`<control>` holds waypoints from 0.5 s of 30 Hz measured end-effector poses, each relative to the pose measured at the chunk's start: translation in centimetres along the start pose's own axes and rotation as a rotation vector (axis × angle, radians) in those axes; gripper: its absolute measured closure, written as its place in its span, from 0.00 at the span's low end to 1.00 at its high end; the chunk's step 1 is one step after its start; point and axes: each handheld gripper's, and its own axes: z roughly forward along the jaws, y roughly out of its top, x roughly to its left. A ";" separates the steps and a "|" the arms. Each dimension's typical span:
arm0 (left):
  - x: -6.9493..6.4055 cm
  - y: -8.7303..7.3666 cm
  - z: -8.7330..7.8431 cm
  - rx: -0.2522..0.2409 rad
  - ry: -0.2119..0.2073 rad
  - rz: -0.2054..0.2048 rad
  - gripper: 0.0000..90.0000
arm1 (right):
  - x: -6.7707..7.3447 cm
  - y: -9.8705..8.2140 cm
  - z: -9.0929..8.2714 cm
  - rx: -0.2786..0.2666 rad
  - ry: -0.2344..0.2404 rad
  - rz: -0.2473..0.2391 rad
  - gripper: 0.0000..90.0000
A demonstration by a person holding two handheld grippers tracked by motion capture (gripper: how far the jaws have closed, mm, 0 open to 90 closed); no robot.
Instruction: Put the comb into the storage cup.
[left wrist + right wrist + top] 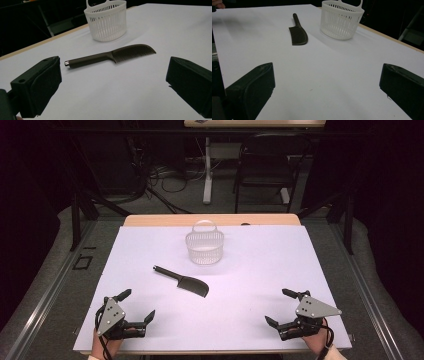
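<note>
left gripper [138,305]: jaws spread wide, empty | right gripper [278,307]: jaws spread wide, empty | comb [182,281]: untouched, between them

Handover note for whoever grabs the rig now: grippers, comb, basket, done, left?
Left gripper: open, holds nothing, at the near left of the table.
Right gripper: open, holds nothing, at the near right.
Comb: flat mid-table, handle toward far left, untouched.
Basket: upright behind the comb, apart from it; looks empty.
Done: nothing yet.
Left: probably pick up the comb by its handle and drop it in the basket.
</note>
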 end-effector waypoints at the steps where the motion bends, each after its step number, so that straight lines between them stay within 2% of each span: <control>1: 0.0 0.0 0.1 0.001 0.001 -0.001 0.00 | 0.0 0.0 0.0 0.000 0.000 -0.001 0.00; 3: 0.2 0.1 0.2 0.010 -0.001 -0.003 0.00 | 0.0 0.0 0.0 0.000 0.000 0.001 0.00; 7: 0.5 0.4 0.7 0.011 -0.020 -0.046 0.00 | -0.1 0.0 0.2 0.009 0.002 0.000 0.00; 15: 1.0 1.0 1.8 0.077 -0.024 -0.054 0.00 | -0.1 -0.1 0.2 0.014 0.002 0.010 0.00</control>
